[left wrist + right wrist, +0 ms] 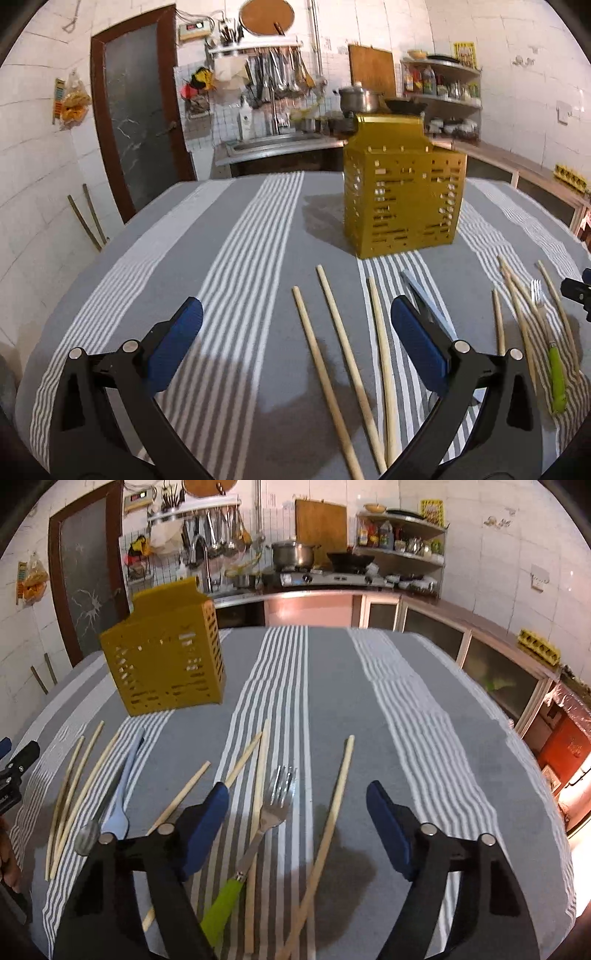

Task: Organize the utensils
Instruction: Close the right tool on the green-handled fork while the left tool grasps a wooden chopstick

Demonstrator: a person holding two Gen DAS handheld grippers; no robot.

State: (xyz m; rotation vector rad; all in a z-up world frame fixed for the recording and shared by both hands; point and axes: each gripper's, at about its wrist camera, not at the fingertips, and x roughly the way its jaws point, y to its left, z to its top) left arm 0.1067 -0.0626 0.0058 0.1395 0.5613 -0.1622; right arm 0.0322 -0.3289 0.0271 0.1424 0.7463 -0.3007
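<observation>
A yellow perforated utensil holder [402, 199] stands upright on the striped tablecloth; it also shows in the right wrist view [166, 664]. My left gripper [295, 328] is open and empty above three wooden chopsticks [340, 354]. A pale blue utensil [424, 291] lies by its right finger. My right gripper [297, 816] is open and empty over a fork with a green handle [258, 845] and several chopsticks [328, 830]. More chopsticks [74, 790], a blue spoon [123, 790] and a metal spoon [88, 834] lie to its left.
The table [406, 701] has a grey and white striped cloth. Behind it run a kitchen counter with a sink [273, 142], a stove with pots [321, 572] and shelves [402, 535]. A dark door [140, 122] is at the back left.
</observation>
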